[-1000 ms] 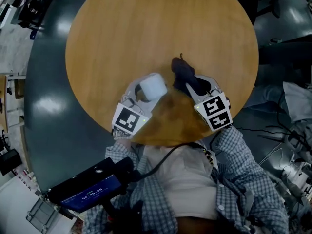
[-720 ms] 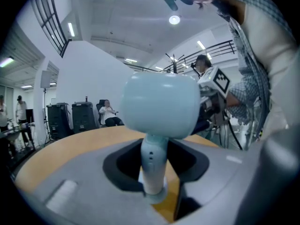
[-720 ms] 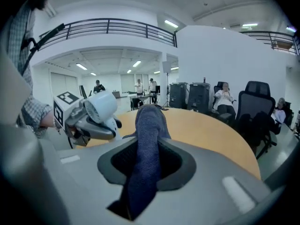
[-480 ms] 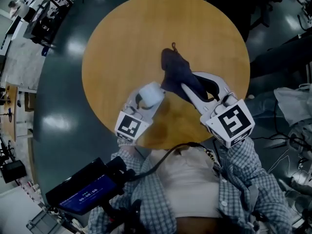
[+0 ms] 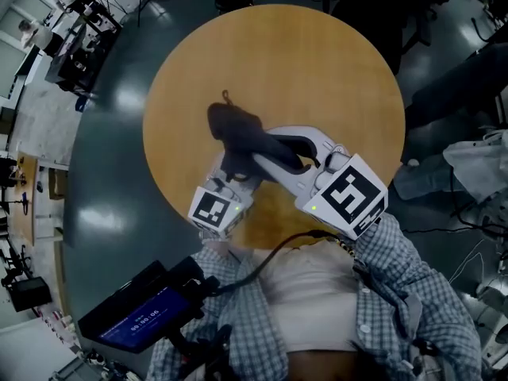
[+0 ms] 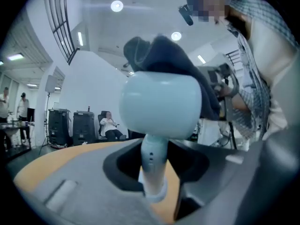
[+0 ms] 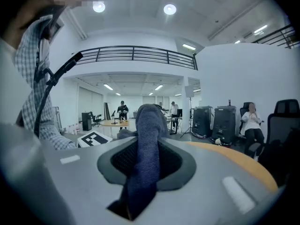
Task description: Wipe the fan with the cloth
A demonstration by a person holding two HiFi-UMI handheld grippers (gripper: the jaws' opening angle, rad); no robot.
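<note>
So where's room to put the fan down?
The far half of the table is bare, from the cloth out to the far rim. It's crowded over the near edge, where the left gripper holds the fan and the right gripper the cloth.

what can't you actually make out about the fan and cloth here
- Head view: the cloth covers the fan head.
- Left gripper view: fan blades unseen, only its smooth shell faces the camera.
- Left gripper view: whether cloth touches fan, the fan head blocks that spot.
- Head view: screen print too small.
</note>
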